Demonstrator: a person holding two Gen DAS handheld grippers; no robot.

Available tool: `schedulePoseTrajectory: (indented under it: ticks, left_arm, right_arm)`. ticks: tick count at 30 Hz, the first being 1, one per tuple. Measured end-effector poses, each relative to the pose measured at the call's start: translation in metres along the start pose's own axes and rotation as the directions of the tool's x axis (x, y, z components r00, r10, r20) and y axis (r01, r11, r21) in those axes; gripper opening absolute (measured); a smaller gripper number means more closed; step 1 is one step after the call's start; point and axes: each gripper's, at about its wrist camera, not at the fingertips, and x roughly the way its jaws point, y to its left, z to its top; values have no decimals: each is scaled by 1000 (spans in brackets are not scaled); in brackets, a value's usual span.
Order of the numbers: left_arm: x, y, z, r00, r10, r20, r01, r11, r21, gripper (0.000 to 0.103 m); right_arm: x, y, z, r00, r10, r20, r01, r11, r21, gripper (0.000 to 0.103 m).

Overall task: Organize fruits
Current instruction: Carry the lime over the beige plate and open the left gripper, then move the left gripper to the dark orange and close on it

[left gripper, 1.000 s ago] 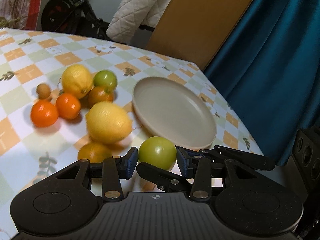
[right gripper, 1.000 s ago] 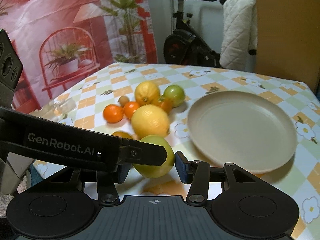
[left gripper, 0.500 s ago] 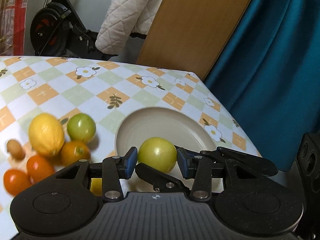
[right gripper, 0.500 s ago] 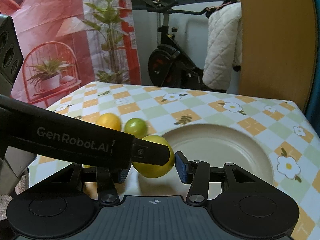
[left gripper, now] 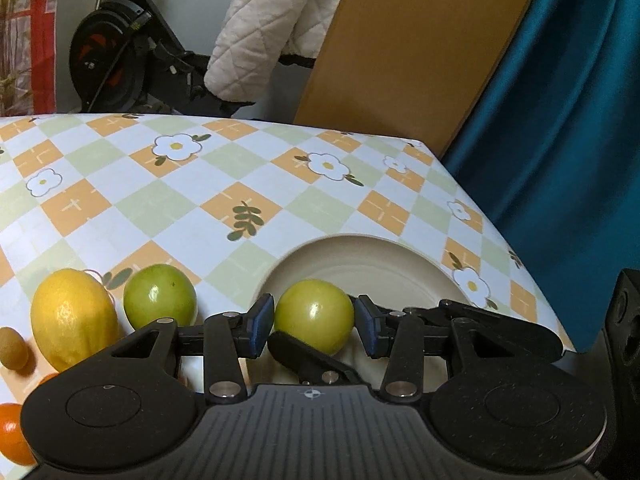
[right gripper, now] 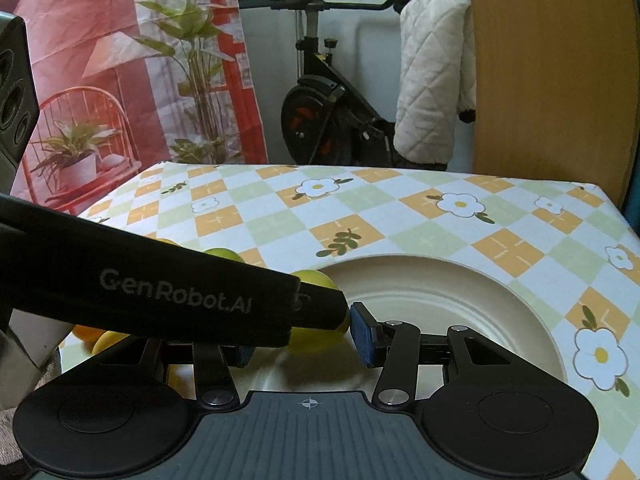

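Beige plate [left gripper: 384, 264] on checked counter [left gripper: 160, 200], nothing lying flat in it. Green fruit [left gripper: 314, 314] sits between blue pads of left gripper [left gripper: 314, 326], at plate's near left rim; left pad touching, right pad close, so grip unclear. Right gripper [right gripper: 304, 336] wide apart, same fruit [right gripper: 316, 336] between its pads, partly hidden by left gripper's black finger. Second green fruit [left gripper: 159, 302], lemon [left gripper: 72, 316], small brown fruit [left gripper: 13, 348] and orange [left gripper: 12, 436] left of plate on counter.

Dim indoor light, sharp focus, fisheye-bent edges, glare spots on fruit.
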Motion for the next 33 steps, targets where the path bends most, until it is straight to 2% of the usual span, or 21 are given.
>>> schedulePoseTrajectory:
  ticks: [8, 11, 17, 23, 28, 33]
  left_arm:
    - [-2, 5, 4, 999, 33, 21, -32, 999, -10, 47]
    - [-13, 8, 5, 999, 32, 38, -31, 999, -17, 47]
    - [-47, 10, 4, 995, 41, 96, -40, 999, -17, 53]
    - [-88, 11, -5, 987, 54, 154, -55, 998, 1, 53]
    - [-122, 19, -21, 974, 99, 203, -99, 995, -7, 53]
    - [-150, 37, -46, 961, 144, 237, -133, 989, -61, 53]
  right_arm:
    - [2, 5, 1, 1000, -20, -6, 20, 1000, -2, 45]
    - [-6, 7, 1, 999, -35, 5, 35, 999, 15, 52]
    - [-29, 14, -3, 997, -72, 40, 71, 997, 38, 60]
    - [-58, 27, -14, 994, -68, 83, 62, 995, 72, 60]
    - [-76, 47, -25, 993, -42, 108, 36, 998, 59, 60]
    - [-84, 71, -37, 994, 0, 110, -2, 1000, 22, 60]
